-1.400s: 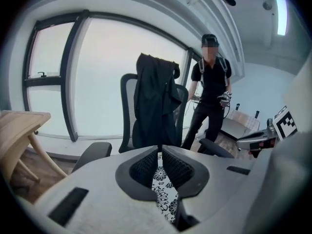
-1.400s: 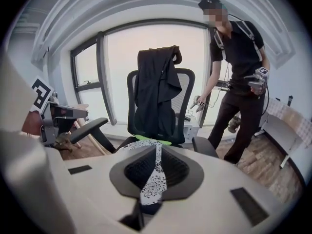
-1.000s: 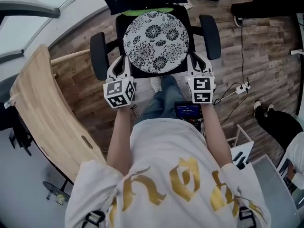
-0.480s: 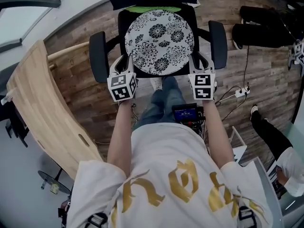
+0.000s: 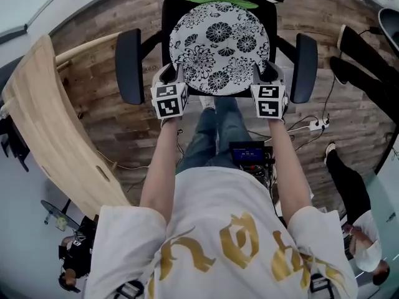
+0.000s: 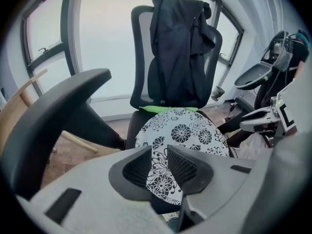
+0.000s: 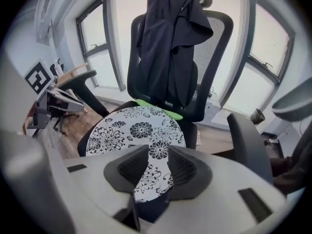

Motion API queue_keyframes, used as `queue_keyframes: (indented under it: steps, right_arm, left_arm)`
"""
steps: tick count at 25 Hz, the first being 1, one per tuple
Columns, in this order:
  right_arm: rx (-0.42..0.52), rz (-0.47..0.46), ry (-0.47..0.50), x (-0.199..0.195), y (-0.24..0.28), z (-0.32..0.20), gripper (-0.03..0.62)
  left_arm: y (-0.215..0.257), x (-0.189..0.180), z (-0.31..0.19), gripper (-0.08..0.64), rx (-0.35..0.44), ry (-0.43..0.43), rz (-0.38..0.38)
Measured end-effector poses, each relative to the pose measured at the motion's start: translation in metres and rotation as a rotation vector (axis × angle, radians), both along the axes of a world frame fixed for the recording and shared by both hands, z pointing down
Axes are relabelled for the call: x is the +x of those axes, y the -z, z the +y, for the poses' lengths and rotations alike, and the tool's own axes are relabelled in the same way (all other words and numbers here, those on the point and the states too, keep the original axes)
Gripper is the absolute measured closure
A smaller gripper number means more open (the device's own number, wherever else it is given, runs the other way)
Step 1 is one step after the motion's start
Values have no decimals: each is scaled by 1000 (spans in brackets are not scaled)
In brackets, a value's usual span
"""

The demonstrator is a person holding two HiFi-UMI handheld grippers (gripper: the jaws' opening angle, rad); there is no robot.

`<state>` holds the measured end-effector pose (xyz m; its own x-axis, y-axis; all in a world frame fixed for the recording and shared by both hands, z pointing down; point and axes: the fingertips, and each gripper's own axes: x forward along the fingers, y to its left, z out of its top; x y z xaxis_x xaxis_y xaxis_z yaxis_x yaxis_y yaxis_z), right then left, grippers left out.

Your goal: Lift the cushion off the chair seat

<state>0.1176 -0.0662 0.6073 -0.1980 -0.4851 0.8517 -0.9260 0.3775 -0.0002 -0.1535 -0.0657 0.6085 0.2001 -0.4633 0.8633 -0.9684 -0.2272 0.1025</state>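
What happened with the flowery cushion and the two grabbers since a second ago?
The left gripper and the right gripper both sank toward the chair seat, staying at the near edge of the cushion. A second ago their jaws were shut on that edge. Now the jaws are opening with the edge between them, so they are letting go. The cushion still covers the seat between the armrests.

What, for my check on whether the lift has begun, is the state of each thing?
Cushion: flat on the chair seat, not lifted.
Left gripper: jaws opening, cushion edge between them, ungripped.
Right gripper: jaws opening, cushion edge between them, ungripped.
Jacket: draped over the chair back.
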Motion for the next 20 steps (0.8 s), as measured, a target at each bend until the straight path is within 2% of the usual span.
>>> queue_keyframes:
  steps: [4,6,9,12,15,20]
  right_arm:
    - [5,31,59,-5,-16,-10,483]
    - [-14,40,64,-2,-27,-14,480]
    - [-40,53,43,8,-45,-21,479]
    - [-102,30,-2,18,-67,-21,443]
    - [-170,-2,-49,24,-87,-20,417]
    - [-217,30,-60,34,-111,-17,378]
  left_arm:
    - [-28,-11,9,457,-63,-1,-28]
    - [-41,-19,13,454,-93,25,-44]
    - [-64,-33,21,454,-161,78,-74]
    - [-82,-36,29,447,-218,69,-98]
    - [-90,-35,29,442,-239,58,-112]
    - [-100,-34,23,438,-247,68,-113]
